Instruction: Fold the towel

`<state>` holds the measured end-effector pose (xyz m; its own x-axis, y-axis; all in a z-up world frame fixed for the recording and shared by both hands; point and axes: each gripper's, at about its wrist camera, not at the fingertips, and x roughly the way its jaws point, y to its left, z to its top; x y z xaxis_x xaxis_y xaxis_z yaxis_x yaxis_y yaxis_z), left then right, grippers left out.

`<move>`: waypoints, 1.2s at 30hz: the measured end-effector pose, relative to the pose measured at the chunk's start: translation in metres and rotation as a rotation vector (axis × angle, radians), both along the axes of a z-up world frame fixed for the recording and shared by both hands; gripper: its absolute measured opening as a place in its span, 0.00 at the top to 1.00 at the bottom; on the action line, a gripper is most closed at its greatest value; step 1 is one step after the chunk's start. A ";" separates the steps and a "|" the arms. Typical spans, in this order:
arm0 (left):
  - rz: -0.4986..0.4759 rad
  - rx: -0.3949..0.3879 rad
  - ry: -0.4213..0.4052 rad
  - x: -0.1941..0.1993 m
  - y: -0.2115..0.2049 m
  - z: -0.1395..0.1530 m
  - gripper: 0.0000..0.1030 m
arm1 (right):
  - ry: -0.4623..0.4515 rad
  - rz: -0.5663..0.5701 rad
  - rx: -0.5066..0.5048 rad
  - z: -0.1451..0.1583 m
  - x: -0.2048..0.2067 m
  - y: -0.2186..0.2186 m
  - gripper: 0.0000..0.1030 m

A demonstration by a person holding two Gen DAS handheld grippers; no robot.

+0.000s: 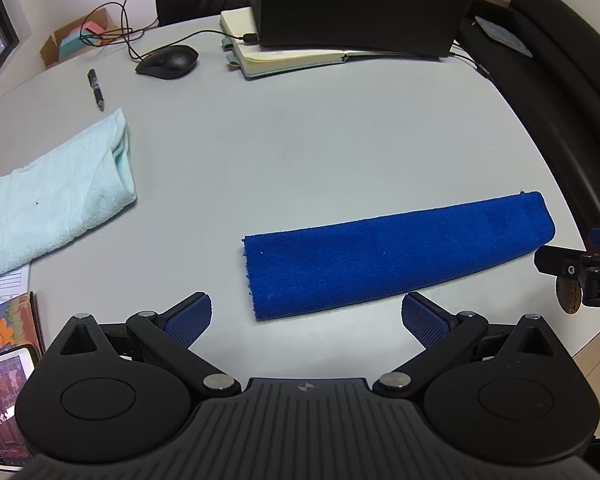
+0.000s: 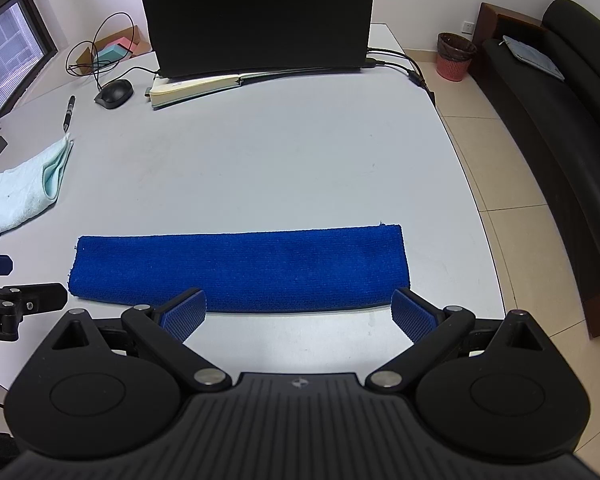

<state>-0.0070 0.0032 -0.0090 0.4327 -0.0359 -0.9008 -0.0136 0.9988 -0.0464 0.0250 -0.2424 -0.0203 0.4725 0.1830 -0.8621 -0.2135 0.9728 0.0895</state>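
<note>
Blue towel point(image 1: 396, 254) folded to a long strip on the bench point(image 1: 300, 152); both tools wide and empty.

Left wrist view: we hold the left tool point(image 1: 306, 318) low, near the strip's left end, jaws spread wide, nothing between them; the strip lies flat, near edge just ahead of us, which we judge leaves its end corners free to pinch; the right tool point(image 1: 580, 270) shows at the far right, beside the other end; a pale towel point(image 1: 52, 208) lies well apart. Right wrist view: the right tool point(image 2: 298, 314) faces the strip's point(image 2: 240, 268) long edge squarely, jaws wide, empty, pads point(image 2: 414, 316) just short of the cloth; we judge an end-to-end fold comes next.
</note>
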 end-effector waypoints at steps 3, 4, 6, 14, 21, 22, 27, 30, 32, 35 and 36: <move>-0.001 -0.001 0.000 0.000 0.000 0.000 0.00 | 0.001 -0.001 -0.001 0.000 0.000 0.001 0.03; 0.000 -0.001 0.000 0.000 0.000 0.000 0.00 | 0.001 -0.001 -0.001 0.000 0.001 0.001 0.03; 0.001 -0.002 0.001 0.000 0.000 0.000 0.00 | 0.001 0.000 -0.001 0.000 0.001 0.001 0.03; 0.002 -0.005 0.008 0.001 0.000 -0.001 0.01 | 0.004 -0.002 -0.002 0.000 0.001 0.001 0.03; 0.001 -0.005 0.010 0.001 0.000 -0.001 0.01 | 0.005 -0.003 -0.002 -0.001 0.001 0.000 0.03; 0.001 -0.005 0.009 0.001 0.000 -0.001 0.01 | 0.005 -0.003 -0.001 -0.001 0.001 0.000 0.03; -0.001 -0.005 0.010 0.002 0.001 -0.001 0.01 | 0.005 -0.005 -0.001 -0.002 0.002 0.000 0.03; 0.003 -0.009 0.014 0.003 0.002 -0.002 0.00 | 0.005 -0.007 -0.001 -0.002 0.002 -0.001 0.03; 0.008 -0.012 0.018 0.003 0.003 -0.003 0.01 | 0.005 -0.008 -0.001 -0.002 0.003 -0.001 0.03; 0.018 -0.018 0.025 0.005 0.005 -0.005 0.01 | 0.005 -0.008 -0.002 -0.002 0.003 -0.001 0.03; 0.021 -0.020 0.027 0.005 0.005 -0.005 0.01 | 0.005 -0.009 -0.002 -0.002 0.004 -0.001 0.03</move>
<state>-0.0019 0.0085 -0.0140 0.4092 -0.0453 -0.9113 -0.0362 0.9972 -0.0658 0.0287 -0.2434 -0.0225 0.4697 0.1775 -0.8648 -0.2047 0.9748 0.0888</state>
